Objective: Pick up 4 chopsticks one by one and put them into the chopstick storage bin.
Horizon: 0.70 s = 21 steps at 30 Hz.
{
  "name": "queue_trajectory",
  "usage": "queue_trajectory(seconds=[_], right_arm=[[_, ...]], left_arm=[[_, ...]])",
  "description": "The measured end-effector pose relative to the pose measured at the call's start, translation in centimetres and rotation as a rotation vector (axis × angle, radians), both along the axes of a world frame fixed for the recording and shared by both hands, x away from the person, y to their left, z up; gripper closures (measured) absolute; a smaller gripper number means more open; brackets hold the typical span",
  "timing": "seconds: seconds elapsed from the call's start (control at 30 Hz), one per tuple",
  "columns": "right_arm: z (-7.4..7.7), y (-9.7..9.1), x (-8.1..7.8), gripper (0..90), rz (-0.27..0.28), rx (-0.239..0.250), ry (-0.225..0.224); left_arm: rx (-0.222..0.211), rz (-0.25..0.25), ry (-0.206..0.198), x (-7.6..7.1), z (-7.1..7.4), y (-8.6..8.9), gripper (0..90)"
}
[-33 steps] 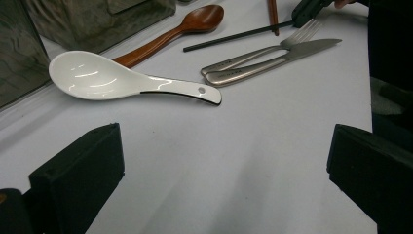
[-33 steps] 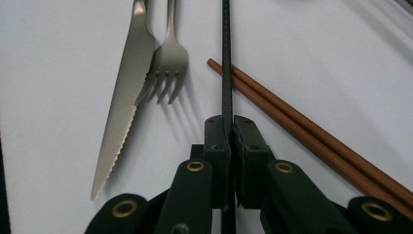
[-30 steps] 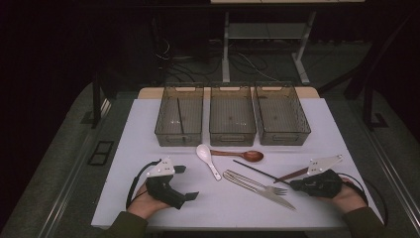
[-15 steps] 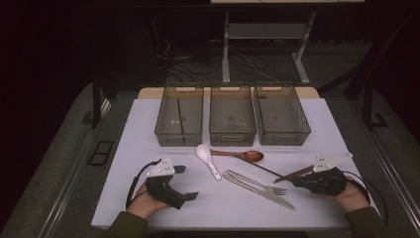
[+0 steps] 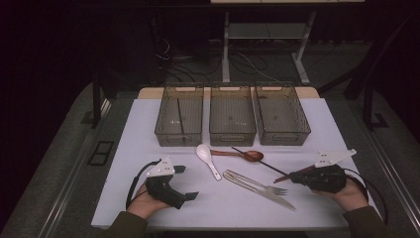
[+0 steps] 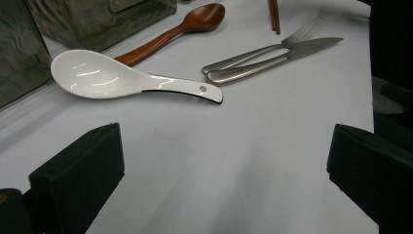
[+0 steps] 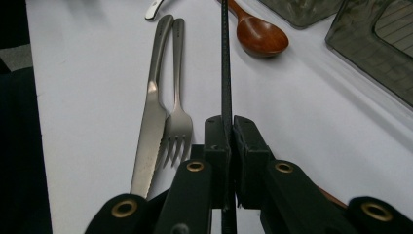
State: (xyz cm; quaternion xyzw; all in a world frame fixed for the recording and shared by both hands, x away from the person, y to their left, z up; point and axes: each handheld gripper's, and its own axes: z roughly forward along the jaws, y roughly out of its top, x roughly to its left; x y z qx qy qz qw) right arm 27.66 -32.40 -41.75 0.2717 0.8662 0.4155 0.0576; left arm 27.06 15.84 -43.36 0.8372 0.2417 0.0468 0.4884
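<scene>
Black chopstick [image 7: 225, 63] sits clamped in your right gripper [image 7: 227, 127] fingers beside the fork [image 7: 178, 112]; your left gripper [image 6: 224, 161] fingers gape wide, gripping nothing.

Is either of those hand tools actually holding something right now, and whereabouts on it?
Yes. The right tool is shut on a dark chopstick, gripping it near its thick end. The left tool is open, nothing between its jaws.

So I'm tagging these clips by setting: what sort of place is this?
Probably a lab or recording workspace, not a kitchen: a white table with three empty-looking bins in a row, cutlery laid out, loose cables on the dark floor, and hand-held grippers.
</scene>
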Motion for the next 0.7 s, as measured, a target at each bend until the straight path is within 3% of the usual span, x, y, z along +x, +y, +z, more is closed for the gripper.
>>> queue_trajectory(seconds=[0.7], right_arm=[[1.3,1.5,0.6,85.4,-0.032,0.04,-0.005]], left_arm=[[-0.002,0.005,0.002,0.1,-0.1,0.0,0.0]])
